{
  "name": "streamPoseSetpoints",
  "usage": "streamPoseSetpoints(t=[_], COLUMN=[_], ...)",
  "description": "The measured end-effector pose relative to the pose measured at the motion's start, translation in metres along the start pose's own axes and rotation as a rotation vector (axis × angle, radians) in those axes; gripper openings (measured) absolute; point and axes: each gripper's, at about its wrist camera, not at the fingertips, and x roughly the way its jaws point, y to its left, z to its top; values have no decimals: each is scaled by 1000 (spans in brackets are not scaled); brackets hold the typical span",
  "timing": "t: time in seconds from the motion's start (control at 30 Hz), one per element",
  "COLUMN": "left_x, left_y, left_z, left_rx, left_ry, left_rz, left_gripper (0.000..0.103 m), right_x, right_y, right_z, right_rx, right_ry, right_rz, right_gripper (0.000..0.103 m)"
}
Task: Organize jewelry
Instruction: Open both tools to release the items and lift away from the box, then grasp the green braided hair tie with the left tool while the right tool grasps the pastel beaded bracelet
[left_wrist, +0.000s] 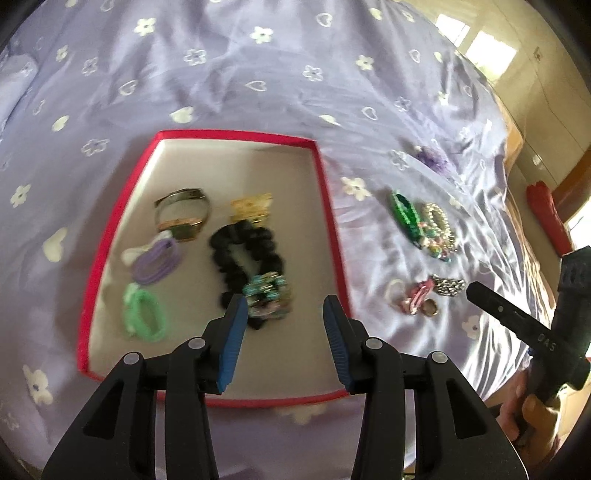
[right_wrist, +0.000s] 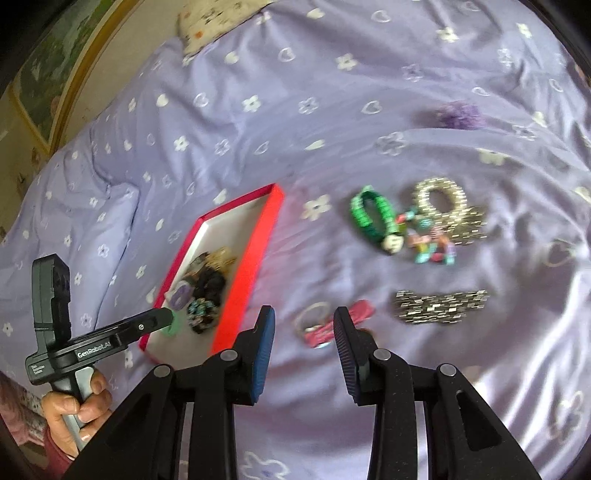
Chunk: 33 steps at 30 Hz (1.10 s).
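A red-rimmed box (left_wrist: 325, 192) lies on the bed and holds a watch (left_wrist: 183, 214), a black scrunchie (left_wrist: 236, 254), a gold clip (left_wrist: 253, 206), purple (left_wrist: 157, 260) and green (left_wrist: 142, 312) hair ties and a beaded bracelet (left_wrist: 267, 295). My left gripper (left_wrist: 282, 314) is open and empty just above the box's near part. My right gripper (right_wrist: 304, 325) is open and empty above a pink clip (right_wrist: 325, 325) and a small ring on the bedspread. A green bracelet (right_wrist: 369, 214), pearl bracelet (right_wrist: 439, 195), bead charms (right_wrist: 432, 247) and a silver clip (right_wrist: 439, 306) lie beyond it.
The bed is covered by a lilac bedspread (left_wrist: 258, 74) with white flowers and hearts. A purple scrunchie (right_wrist: 458, 112) lies farther off. A pillow (right_wrist: 210, 22) is at the far edge. The box also shows in the right wrist view (right_wrist: 255, 254), left of the loose jewelry.
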Motion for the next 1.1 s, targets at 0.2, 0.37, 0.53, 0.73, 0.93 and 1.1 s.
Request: streamPoseSetpoints(t=[0.2, 0.37, 0.53, 0.73, 0.93, 1.1], left_x=[7, 21, 40, 71, 102, 128], left_y=[-29, -55, -75, -92, -108, -122], left_z=[13, 26, 42, 60, 76, 92], left_rx=[49, 93, 117, 122, 127, 143], left_ry=[2, 7, 26, 68, 117, 137], left_rz=[-18, -29, -47, -75, -99, -99], left_gripper=[41, 41, 41, 41, 41, 41], right_x=[-7, -7, -2, 12, 29, 41], right_y=[-24, -44, -62, -81, -86, -90], right_z=[3, 10, 22, 33, 39, 44], right_rx=[35, 62, 83, 102, 85, 87], right_ry=[-16, -30, -37, -14, 24, 42], right_rz=[-27, -51, -81, -104, -115, -120], right_gripper=[36, 36, 36, 36, 36, 36])
